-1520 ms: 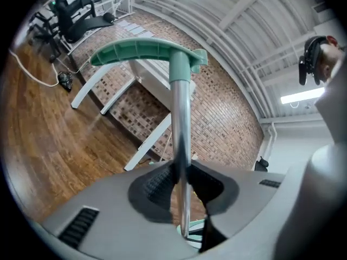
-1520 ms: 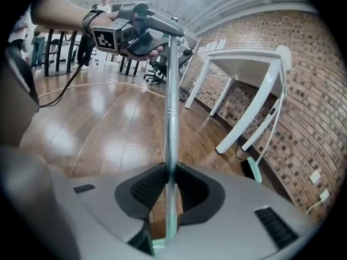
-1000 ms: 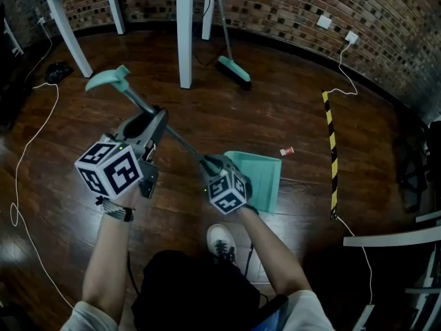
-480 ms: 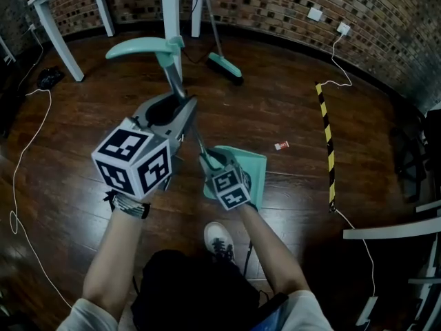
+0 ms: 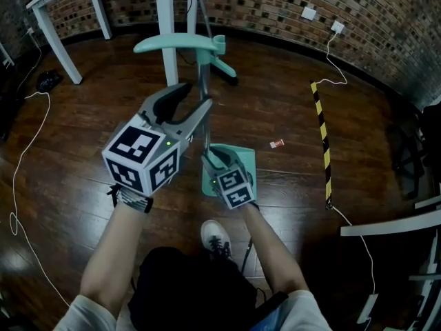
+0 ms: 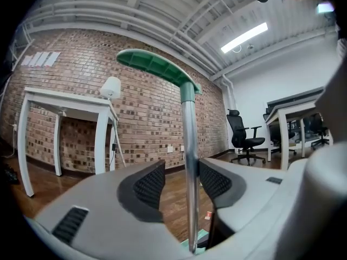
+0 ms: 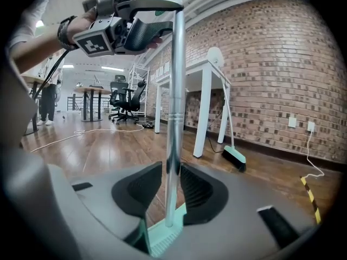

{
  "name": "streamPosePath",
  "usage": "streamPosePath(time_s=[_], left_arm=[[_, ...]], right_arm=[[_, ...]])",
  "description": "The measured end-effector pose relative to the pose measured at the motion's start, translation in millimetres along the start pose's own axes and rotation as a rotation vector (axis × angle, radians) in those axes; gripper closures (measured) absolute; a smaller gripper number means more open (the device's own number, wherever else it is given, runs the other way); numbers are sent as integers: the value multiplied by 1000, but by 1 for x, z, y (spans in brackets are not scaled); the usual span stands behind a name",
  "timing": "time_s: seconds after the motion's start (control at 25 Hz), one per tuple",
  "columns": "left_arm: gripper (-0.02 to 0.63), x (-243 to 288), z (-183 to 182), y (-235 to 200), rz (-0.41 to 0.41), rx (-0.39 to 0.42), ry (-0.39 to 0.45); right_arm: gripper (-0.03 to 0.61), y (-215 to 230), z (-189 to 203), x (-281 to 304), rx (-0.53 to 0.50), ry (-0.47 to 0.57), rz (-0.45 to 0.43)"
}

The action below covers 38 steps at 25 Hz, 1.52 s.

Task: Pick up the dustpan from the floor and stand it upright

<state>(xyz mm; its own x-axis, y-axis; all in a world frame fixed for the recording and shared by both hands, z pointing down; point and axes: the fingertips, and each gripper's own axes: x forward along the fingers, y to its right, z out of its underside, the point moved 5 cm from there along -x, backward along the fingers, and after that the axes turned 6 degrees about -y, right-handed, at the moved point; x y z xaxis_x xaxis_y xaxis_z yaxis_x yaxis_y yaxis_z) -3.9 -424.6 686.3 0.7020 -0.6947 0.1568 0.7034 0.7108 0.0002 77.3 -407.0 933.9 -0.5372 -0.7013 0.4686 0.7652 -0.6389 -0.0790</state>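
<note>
The left gripper (image 6: 181,180) has its jaws wide; they have just been opening. The metal pole (image 6: 188,145) of the dustpan stands between them, close against the pad on the frame's right and clear of the ribbed pad (image 6: 149,186) on the frame's left, so nothing clamps it. The right gripper (image 7: 171,186) has also just been opening. Its jaws are narrower and sit loosely round the same pole, lower down just above the pan, with a thin gap showing on the frame's left side.

In the right gripper view the pole rises straight up the middle of the frame into the left gripper at the top. Its foot is set in the teal pan (image 7: 162,234) at the bottom edge. In the head view the dustpan stands upright at the frame's centre. The pan rests on the dark wooden floor (image 5: 83,129) just beyond the right gripper, and the curved teal grip (image 5: 176,44) tops the pole above the left gripper.

Farther out, a teal broom (image 5: 222,66) leans near the brick wall (image 5: 275,5) at upper centre, beside white table legs (image 5: 165,19). A black and yellow striped strip (image 5: 321,136) runs down the floor at right, with a small red and white scrap (image 5: 276,143) between it and the pan. A white cable (image 5: 21,164) loops along the left edge. A white shoe (image 5: 217,236) shows at lower centre.
</note>
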Motion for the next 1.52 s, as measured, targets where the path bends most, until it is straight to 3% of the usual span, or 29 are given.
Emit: streamPosePath(time_s=[0.32, 0.48, 0.56, 0.72, 0.84, 0.92, 1.0, 1.2, 1.28, 1.52], left_arm=[[394, -16, 7, 17, 38, 34, 20], [396, -27, 13, 20, 47, 1, 56], [427, -34, 18, 18, 32, -21, 71], [456, -44, 27, 13, 15, -55, 82], [498, -49, 24, 8, 9, -64, 107], [577, -51, 14, 2, -8, -64, 116], [604, -53, 0, -4, -25, -65, 104], [611, -65, -66, -15, -16, -103, 129], [611, -76, -100, -21, -26, -79, 108], [611, -117, -205, -38, -99, -59, 30]], right_arm=[[456, 3, 8, -22, 10, 2, 30], [458, 4, 11, -35, 41, 3, 39], [510, 3, 10, -42, 38, 8, 51], [530, 17, 10, -57, 59, 37, 105], [595, 34, 2, -73, 116, 73, 148], [597, 43, -17, -85, 143, 99, 155], [597, 51, -45, -100, 154, 124, 155], [598, 93, -130, -165, 238, 207, 209], [598, 109, -168, -196, 248, 224, 230], [598, 137, -293, -286, 204, 275, 184]])
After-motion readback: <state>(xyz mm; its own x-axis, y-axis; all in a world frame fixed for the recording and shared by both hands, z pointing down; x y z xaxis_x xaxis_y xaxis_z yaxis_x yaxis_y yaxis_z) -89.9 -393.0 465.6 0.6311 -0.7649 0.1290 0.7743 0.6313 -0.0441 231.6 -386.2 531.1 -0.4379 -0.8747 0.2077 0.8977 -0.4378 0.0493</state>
